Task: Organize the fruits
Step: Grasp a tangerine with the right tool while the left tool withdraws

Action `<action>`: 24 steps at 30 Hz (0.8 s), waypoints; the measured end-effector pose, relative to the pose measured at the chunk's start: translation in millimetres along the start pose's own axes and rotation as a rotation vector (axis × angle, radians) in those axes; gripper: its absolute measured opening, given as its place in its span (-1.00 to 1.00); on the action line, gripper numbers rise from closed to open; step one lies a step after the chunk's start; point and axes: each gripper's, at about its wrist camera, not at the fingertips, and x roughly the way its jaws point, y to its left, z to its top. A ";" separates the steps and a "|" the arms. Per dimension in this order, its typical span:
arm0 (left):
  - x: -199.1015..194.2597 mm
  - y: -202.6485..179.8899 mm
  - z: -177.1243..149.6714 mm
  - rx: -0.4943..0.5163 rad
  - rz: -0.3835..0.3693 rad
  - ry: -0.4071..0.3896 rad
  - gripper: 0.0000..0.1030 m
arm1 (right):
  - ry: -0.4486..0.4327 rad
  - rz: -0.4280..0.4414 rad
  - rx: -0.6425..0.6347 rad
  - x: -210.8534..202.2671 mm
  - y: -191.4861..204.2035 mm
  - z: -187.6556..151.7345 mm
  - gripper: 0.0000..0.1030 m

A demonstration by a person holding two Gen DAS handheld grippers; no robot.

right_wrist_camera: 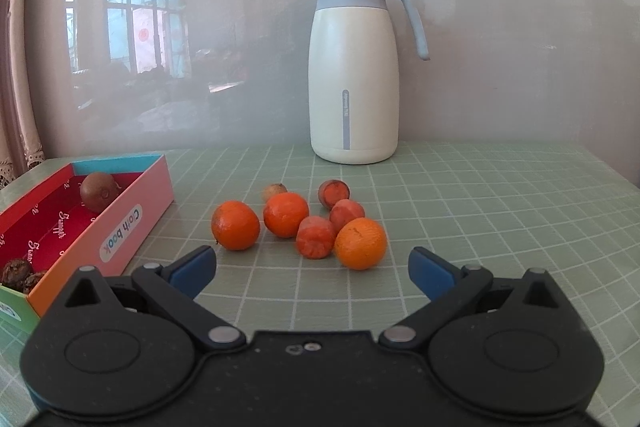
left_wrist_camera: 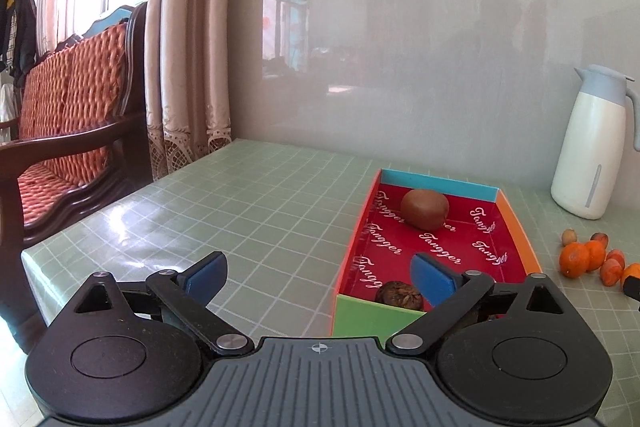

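Fruit sorting takes place on a table [left_wrist_camera: 248, 195] covered in pale green grid-pattern cloth, set against a glossy grey wall panel.

Left gripper [left_wrist_camera: 320, 275]: jaws spread wide, nothing between the blue fingertips [left_wrist_camera: 206, 277]. It sits at the near end of an open box [left_wrist_camera: 376, 319] with a red printed lining and multicoloured walls. One fingertip is over the box interior, the other over bare table to the left of it.

Box contents: a brown kiwi [left_wrist_camera: 425, 209] near the far end; dark wrinkled walnuts [left_wrist_camera: 400, 294] at the near end, just behind the green end wall. The right wrist view shows at least two of them; the exact count cannot be determined.

Right gripper [right_wrist_camera: 312, 267]: jaws released and wide apart, empty. It points at the loose fruit pile on the table to the right of the box.

Loose fruit pile: three oranges [right_wrist_camera: 235, 225], three pinkish-red fruits [right_wrist_camera: 315, 237] and one small tan fruit [right_wrist_camera: 274, 190] at the rear. The pieces lie close together, several touching. None is in contact with either gripper.

A white thermal jug [right_wrist_camera: 354, 75] with a grey-blue lid and handle stands upright near the wall, behind the pile. A wooden chair [left_wrist_camera: 76, 131] with an orange cushion stands beside the table's left edge, next to curtains [left_wrist_camera: 188, 39].
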 end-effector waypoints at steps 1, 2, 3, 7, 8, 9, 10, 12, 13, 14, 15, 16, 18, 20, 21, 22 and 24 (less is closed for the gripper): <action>-1.0 1.0 -0.8 -0.004 -0.001 0.000 0.92 | 0.002 0.000 -0.001 0.3 0.0 -0.2 1.00; -1.6 2.4 -1.8 -0.011 0.000 0.000 0.92 | 0.003 0.000 -0.002 0.5 -0.4 -0.2 1.00; -2.2 4.3 -3.1 -0.022 0.004 0.002 0.94 | 0.005 0.000 -0.003 0.7 -0.8 -0.3 1.00; -1.1 9.1 -6.3 -0.057 0.019 0.008 1.00 | 0.013 -0.006 -0.006 1.9 -2.6 -2.0 1.00; -1.0 8.7 -6.5 -0.055 0.021 0.002 1.00 | 0.014 -0.008 -0.005 2.0 -3.4 -2.1 1.00; -1.2 7.7 -6.8 -0.049 0.023 -0.006 1.00 | 0.013 -0.009 -0.004 2.4 -4.2 -2.7 1.00; -1.5 6.5 -7.0 -0.043 0.023 -0.013 1.00 | 0.013 -0.010 -0.003 2.9 -5.4 -2.6 1.00; -1.4 4.0 -7.4 -0.029 0.018 -0.018 1.00 | 0.010 -0.009 0.004 3.9 -8.3 -1.7 1.00; -1.1 3.0 -7.4 -0.024 0.014 -0.018 1.00 | 0.009 -0.006 0.010 4.6 -10.1 -1.2 1.00; -0.6 2.4 -7.3 -0.022 0.011 -0.017 1.00 | 0.012 -0.001 0.016 6.3 -11.9 -0.8 1.00; -0.5 2.7 -7.2 -0.022 0.008 -0.016 1.00 | 0.019 0.004 0.020 8.3 -13.4 -0.2 1.00; -0.2 3.3 -7.1 -0.024 0.008 -0.015 1.00 | 0.027 0.009 0.024 10.4 -14.8 0.5 1.00; 0.2 6.2 -6.5 -0.037 0.012 -0.014 1.00 | 0.035 0.020 0.035 14.0 -18.4 2.1 0.97; 1.4 9.5 -6.3 -0.049 0.018 -0.010 1.00 | 0.035 0.024 0.041 17.3 -21.6 4.5 0.88; 2.2 10.9 -6.4 -0.052 0.021 -0.007 1.00 | 0.036 0.020 0.042 19.3 -22.9 5.9 0.80; 2.8 12.1 -6.7 -0.054 0.024 -0.003 1.00 | 0.040 0.017 0.046 22.0 -24.8 7.3 0.74; 4.0 14.2 -7.3 -0.053 0.031 0.001 1.00 | 0.059 0.019 0.060 28.7 -28.2 10.0 0.49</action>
